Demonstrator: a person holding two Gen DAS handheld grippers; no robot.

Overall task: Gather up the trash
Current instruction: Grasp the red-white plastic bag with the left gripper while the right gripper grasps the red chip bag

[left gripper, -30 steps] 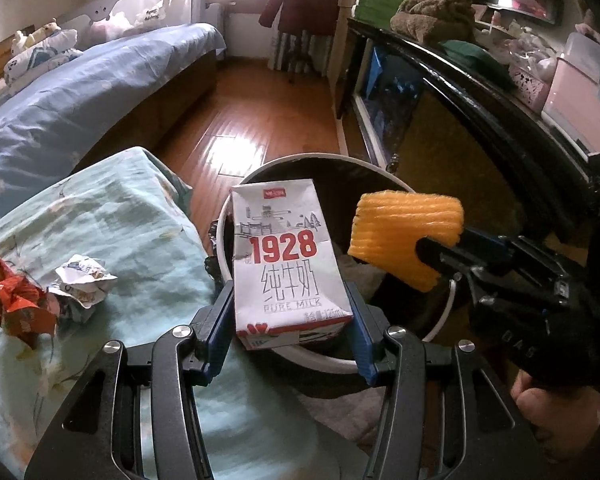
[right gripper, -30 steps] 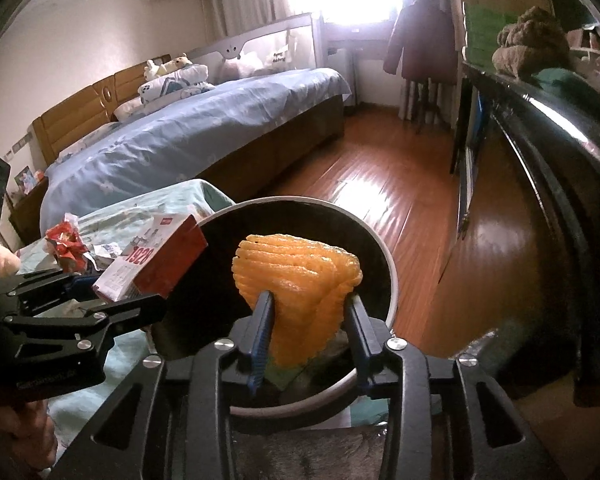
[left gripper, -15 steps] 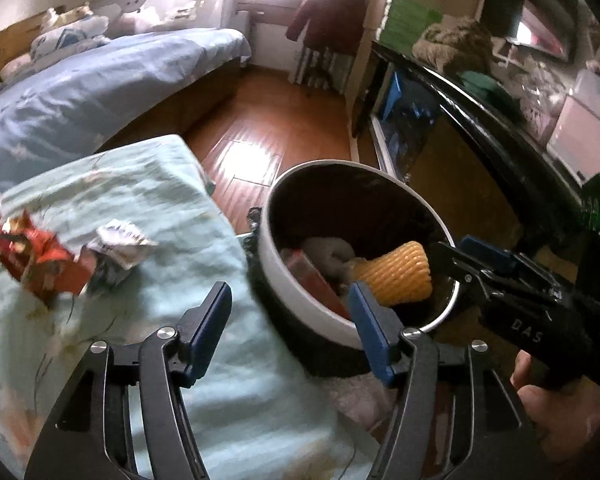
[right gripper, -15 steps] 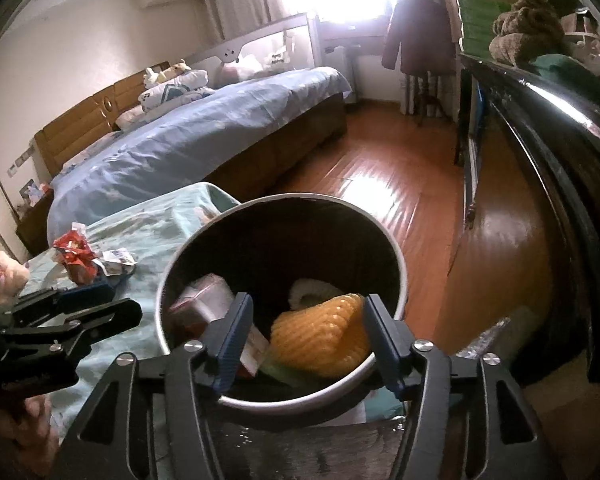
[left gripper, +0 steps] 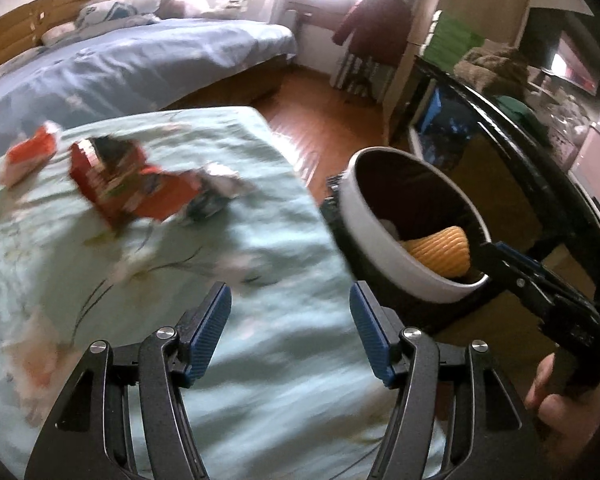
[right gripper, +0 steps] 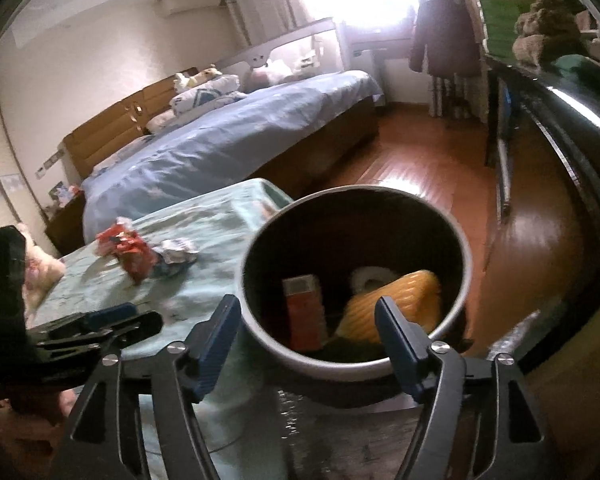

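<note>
A round white-rimmed trash bin (right gripper: 466, 280) stands beside the cloth-covered table. The milk carton (right gripper: 304, 316) and the yellow foam net (right gripper: 392, 312) lie inside it; the foam net also shows in the left wrist view (left gripper: 440, 250), inside the bin (left gripper: 364, 216). My right gripper (right gripper: 306, 336) is open and empty just over the bin's near rim. My left gripper (left gripper: 290, 332) is open and empty over the table. A crumpled red wrapper (left gripper: 120, 184) and a crumpled white paper (left gripper: 216, 196) lie on the cloth; both show in the right wrist view, the wrapper (right gripper: 130, 250) left of the paper (right gripper: 176, 254).
The table wears a pale green floral cloth (left gripper: 220, 288). Another red-and-white scrap (left gripper: 28, 156) lies at its far left. A blue bed (right gripper: 228, 144) stands behind. A dark cabinet (right gripper: 560, 152) runs along the right, with wooden floor (right gripper: 420, 176) between.
Both grippers opened and dropped the milk carton and the foam net into the bin. The left gripper then swung left over the table; the right drew back slightly.
</note>
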